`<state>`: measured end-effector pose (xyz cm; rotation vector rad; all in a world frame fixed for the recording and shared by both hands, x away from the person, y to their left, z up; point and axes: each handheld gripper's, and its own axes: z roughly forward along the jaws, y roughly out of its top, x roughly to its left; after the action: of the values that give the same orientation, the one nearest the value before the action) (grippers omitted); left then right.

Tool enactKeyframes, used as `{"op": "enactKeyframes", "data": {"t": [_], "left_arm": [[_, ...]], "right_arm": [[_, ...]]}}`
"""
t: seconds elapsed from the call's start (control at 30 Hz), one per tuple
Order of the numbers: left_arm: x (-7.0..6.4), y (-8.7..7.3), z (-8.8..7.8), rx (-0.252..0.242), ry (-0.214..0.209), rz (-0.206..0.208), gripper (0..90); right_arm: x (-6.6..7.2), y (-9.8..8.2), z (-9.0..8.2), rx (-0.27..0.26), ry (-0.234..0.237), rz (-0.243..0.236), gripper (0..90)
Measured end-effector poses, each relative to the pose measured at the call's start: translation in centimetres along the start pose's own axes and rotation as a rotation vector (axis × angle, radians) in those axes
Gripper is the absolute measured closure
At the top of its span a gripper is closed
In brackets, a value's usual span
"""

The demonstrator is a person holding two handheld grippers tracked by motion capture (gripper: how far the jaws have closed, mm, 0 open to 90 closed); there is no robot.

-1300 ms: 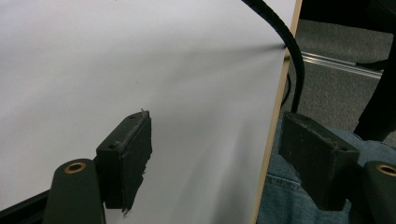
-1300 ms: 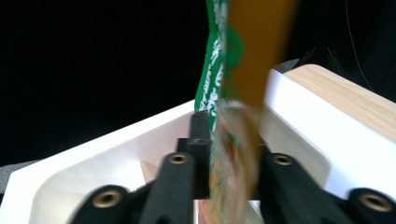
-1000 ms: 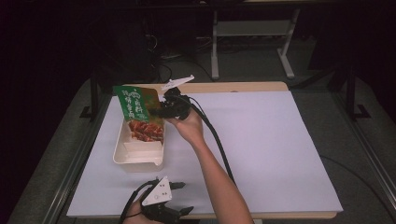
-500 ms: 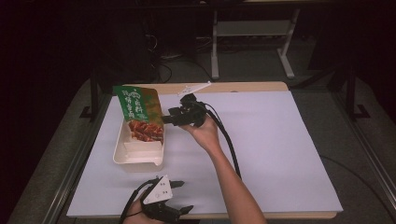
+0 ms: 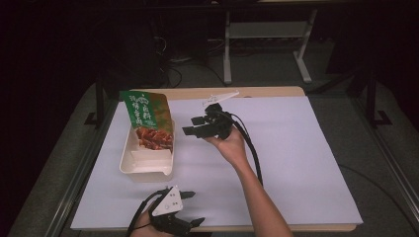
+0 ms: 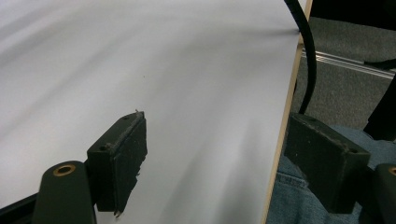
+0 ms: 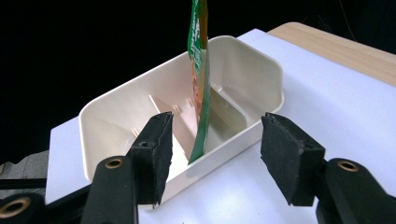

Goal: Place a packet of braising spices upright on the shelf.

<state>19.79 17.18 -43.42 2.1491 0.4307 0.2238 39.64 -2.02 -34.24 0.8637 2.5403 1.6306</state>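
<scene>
Backing my right tool (image 5: 191, 125) away from the green packet (image 5: 148, 120), I had let go of it: a second before, the jaws were closed on the packet's upper edge, and since then they had been opening, so that by this moment they stood apart with nothing between them. In the high view my right hand (image 5: 228, 143) had drifted to the right across the desk (image 5: 296, 148), leaving a clear gap between the tool and the packet, where earlier the two had been touching. The packet stayed where I left it, standing on edge in the cream container (image 5: 146, 165) and leaning against its far end, its printed face tilted upward. In the right gripper view the packet (image 7: 200, 84) rose thin and upright out of a compartment by the container's (image 7: 116, 109) divider, just beyond my released jaws. The container had not shifted on the white sheet. My left tool (image 5: 192, 207) had kept its place at the near edge of the desk, jaws wide and empty, over the sheet and the desk's wooden rim (image 6: 285, 121).
</scene>
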Motion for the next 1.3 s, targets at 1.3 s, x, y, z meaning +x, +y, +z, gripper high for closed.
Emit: {"op": "enactKeyframes", "data": {"t": [1.3], "left_arm": [[0.2,-0.2,0.1,-0.003,0.004,0.001,21.1]], "right_arm": [[0.3,-4.2,-6.2,0.039,-0.033,0.013,31.0]]}}
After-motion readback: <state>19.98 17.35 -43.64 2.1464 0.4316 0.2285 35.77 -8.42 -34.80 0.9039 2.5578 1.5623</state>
